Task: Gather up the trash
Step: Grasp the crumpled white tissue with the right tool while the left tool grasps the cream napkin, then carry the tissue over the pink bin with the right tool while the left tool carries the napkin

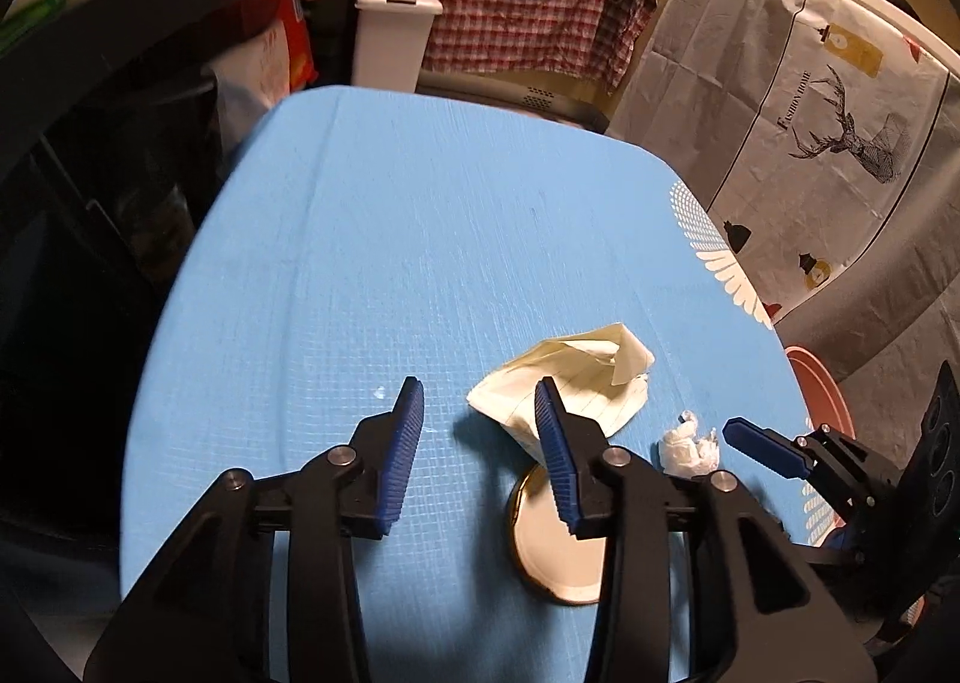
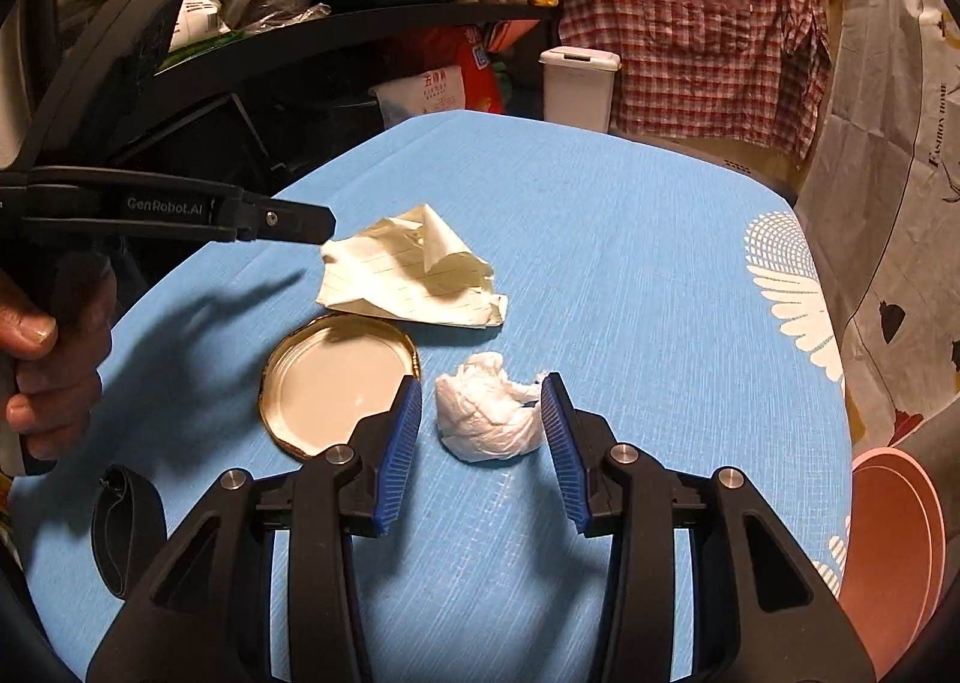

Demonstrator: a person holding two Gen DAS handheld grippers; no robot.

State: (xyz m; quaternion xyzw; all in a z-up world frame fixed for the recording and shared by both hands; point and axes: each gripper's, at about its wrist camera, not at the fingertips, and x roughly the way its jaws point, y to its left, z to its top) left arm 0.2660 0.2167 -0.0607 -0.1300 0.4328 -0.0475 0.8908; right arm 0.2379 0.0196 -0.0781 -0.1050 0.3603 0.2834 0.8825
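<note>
A crumpled sheet of lined cream paper [image 1: 576, 377] [image 2: 414, 275] lies on the blue tablecloth [image 1: 420, 233]. A white tissue wad [image 2: 486, 413] [image 1: 687, 449] and a gold jar lid [image 2: 336, 383] [image 1: 552, 551] lie near it. My left gripper [image 1: 480, 401] is open above the cloth, its right finger over the paper's near edge. My right gripper [image 2: 483, 401] is open with the tissue wad between its fingers. The left gripper also shows at the left of the right wrist view [image 2: 288, 224].
A white lidded bin [image 1: 393, 41] [image 2: 579, 86] stands beyond the table's far edge. A pink basin [image 2: 894, 551] sits off the right edge. A black rubber ring [image 2: 126, 527] lies at the near left. Dark shelves stand to the left.
</note>
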